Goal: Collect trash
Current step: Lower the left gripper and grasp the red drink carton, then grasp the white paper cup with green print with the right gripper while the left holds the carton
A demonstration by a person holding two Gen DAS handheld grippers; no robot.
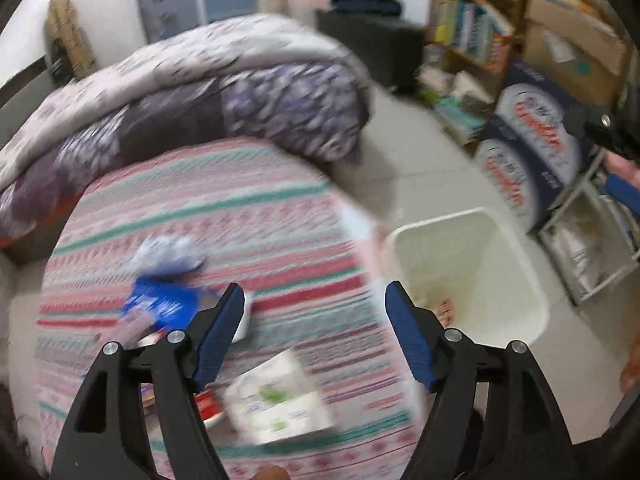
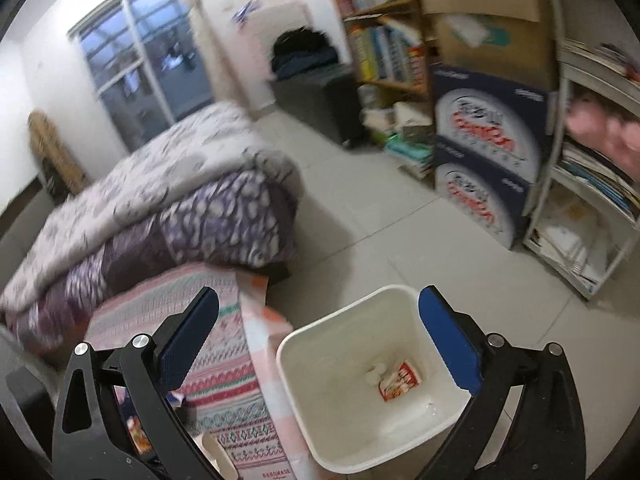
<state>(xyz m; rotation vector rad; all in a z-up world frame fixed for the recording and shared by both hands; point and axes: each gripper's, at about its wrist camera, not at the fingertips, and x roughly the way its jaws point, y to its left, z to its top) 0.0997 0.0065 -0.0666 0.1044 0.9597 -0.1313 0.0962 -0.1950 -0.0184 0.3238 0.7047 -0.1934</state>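
A white waste bin [image 1: 516,280] [image 2: 304,408] stands on the floor beside a patterned bed cover [image 1: 248,224] [image 2: 228,384]. Inside the bin lie a red snack wrapper [image 2: 400,381] and a pale crumpled scrap [image 2: 375,372]. On the cover lie a blue packet [image 1: 168,306], a crumpled silvery wrapper [image 1: 168,252], a white-and-green packet [image 1: 280,400] and a white cup [image 1: 244,320]. My left gripper [image 1: 316,300] hangs open over the cover's edge, nothing between its fingers. My right gripper [image 2: 320,304] hovers open above the bin, empty.
A folded purple quilt [image 1: 224,92] [image 2: 180,208] lies at the far end of the bed. Stacked blue cartons [image 1: 532,152] [image 2: 488,160], bookshelves [image 2: 384,40] and a white rack [image 2: 580,216] line the right side. Grey tiled floor [image 2: 360,208] runs between them.
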